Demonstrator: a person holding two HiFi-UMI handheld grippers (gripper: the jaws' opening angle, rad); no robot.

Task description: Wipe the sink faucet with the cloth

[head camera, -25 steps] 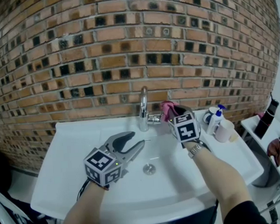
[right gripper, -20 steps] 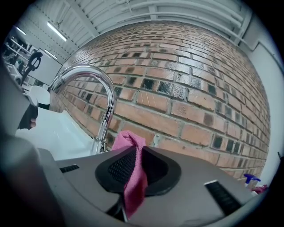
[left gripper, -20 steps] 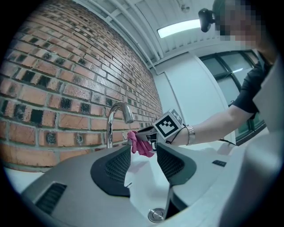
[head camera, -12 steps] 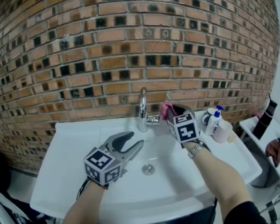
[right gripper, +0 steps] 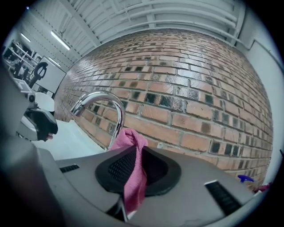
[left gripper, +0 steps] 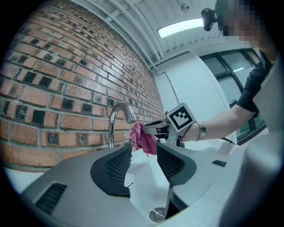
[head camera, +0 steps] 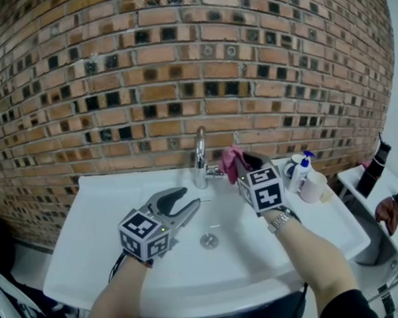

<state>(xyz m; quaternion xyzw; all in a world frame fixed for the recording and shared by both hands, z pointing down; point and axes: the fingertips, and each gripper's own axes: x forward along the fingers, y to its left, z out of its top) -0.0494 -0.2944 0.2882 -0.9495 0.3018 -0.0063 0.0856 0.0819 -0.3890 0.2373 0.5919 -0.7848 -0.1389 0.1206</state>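
A brick wall [head camera: 181,69] backs the white sink [head camera: 95,213]. The left gripper [head camera: 191,198] hovers over the basin, left of the drain [head camera: 208,240], with its jaws apart and empty. Behind stands the faucet [head camera: 200,155], with the pink cloth [head camera: 231,161] just to its right. The right gripper [head camera: 244,162] pinches the cloth; only its own view shows the jaws nearly closed on the fold. A pump bottle [head camera: 304,169] and a cup [head camera: 313,185] stand further right.

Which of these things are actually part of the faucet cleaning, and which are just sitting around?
In use: faucet, pink cloth, right gripper clamping it, sink.
Lying about: blue-topped pump bottle, pale cup beside it; left gripper, open and empty.
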